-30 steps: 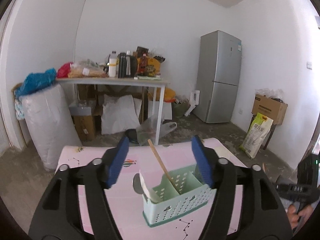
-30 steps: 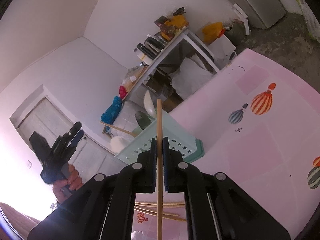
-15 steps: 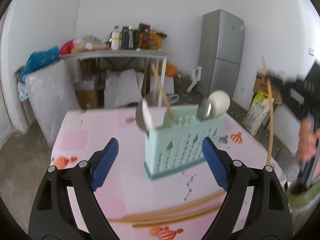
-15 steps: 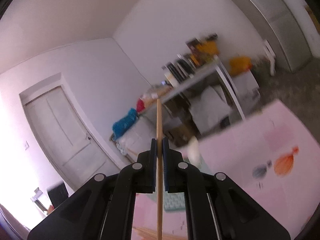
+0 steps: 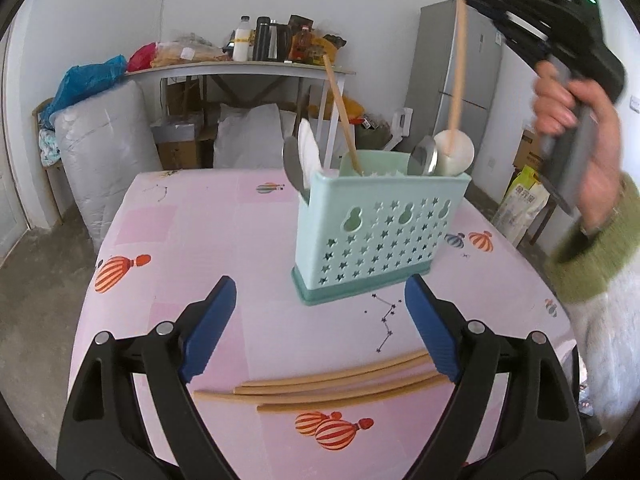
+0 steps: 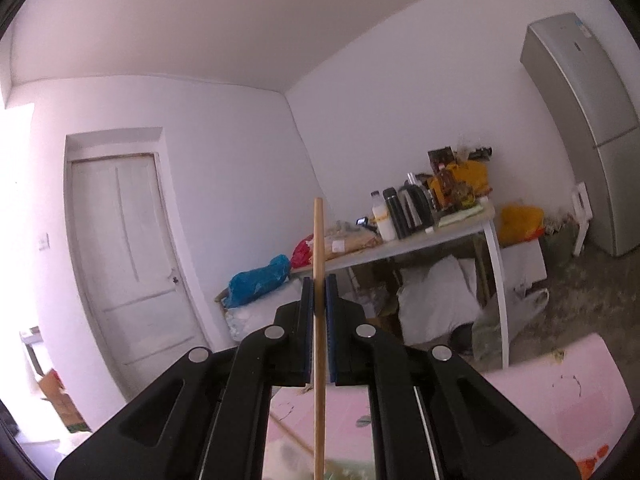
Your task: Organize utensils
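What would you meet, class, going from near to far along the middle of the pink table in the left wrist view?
Balloon print → loose chopsticks → mint utensil caddy → far table edge.

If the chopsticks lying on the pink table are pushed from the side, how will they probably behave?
The chopsticks look round and thin, so they would probably roll or scatter. They lie loose side by side, so one push likely moves several. They seem stiff and light; the one in the right tool stays straight.
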### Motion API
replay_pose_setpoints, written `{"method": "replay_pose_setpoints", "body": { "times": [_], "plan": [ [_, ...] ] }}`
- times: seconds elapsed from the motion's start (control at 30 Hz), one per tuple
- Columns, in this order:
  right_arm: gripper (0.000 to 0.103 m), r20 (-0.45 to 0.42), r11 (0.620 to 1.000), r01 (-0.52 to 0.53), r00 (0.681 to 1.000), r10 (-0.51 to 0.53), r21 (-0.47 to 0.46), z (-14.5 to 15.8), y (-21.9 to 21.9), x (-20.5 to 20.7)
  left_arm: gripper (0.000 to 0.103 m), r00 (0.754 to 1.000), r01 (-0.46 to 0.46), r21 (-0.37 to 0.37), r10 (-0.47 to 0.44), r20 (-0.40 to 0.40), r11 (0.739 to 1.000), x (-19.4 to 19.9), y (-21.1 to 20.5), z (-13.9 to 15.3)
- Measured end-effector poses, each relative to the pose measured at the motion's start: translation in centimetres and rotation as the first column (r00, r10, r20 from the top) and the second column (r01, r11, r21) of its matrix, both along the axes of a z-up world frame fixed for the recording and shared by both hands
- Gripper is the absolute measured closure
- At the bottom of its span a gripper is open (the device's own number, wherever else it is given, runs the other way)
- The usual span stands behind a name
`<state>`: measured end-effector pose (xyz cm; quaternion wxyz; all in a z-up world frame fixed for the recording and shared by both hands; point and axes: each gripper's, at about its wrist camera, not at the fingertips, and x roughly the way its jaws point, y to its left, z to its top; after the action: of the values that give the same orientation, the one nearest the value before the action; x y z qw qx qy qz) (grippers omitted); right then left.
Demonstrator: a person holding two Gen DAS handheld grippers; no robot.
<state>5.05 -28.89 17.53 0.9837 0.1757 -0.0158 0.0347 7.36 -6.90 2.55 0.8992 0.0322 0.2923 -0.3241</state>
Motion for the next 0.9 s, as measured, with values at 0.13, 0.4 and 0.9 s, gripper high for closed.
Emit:
{"method": "replay_pose_setpoints", "body": {
  "times": [0.13,0.4,0.9],
  "plan": [
    [0.097,-0.003,0.995,0.060,0.998,-0.060,-0.076,-1.2,1.3,2.2,0.021,1.000,0.005,0.008,-0.004,-0.010,1.000,-0.2,0.1,-0.7],
    [0.097,-0.131,0.986,0.075,0.987,-0.095,-0.148,-5.2,2.7,3.5,0.021,1.000,0.000,0.024,0.000,-0.018,1.000,-0.5,0.3,-1.6],
    [0.047,-0.217,0.992,0.115,0.971,-0.102,0.050,-6.4,-0.5,-9.2,0.021,0.999,-0.005,0.026,0.006,-0.042,1.000,-0.4,0.8,-2.3]
  ]
}}
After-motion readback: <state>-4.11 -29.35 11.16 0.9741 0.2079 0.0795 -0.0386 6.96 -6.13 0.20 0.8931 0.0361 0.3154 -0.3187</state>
